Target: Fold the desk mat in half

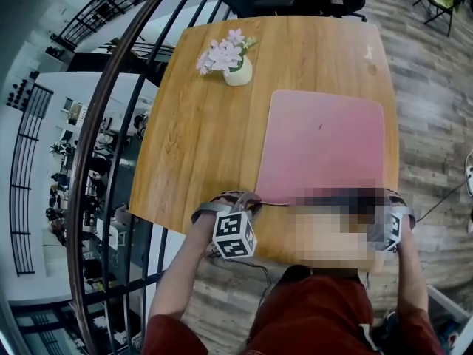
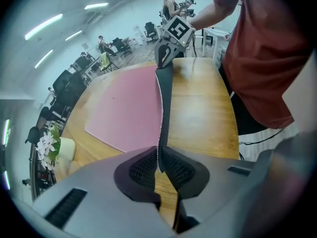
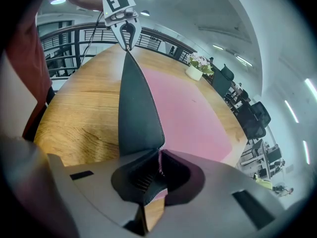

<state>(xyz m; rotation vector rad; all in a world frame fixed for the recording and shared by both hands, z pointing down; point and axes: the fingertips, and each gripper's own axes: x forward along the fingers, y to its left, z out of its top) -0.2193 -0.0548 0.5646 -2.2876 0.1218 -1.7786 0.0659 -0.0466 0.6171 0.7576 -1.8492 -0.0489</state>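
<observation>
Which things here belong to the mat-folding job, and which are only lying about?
Job: pink desk mat; left gripper and right gripper, each shut on its near edge.
Lying about: flower pot, standing on the table apart from the mat.

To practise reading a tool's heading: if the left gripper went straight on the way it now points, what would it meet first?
The left gripper already pinches the desk mat by its raised edge; just beyond that, probably the wooden table.
</observation>
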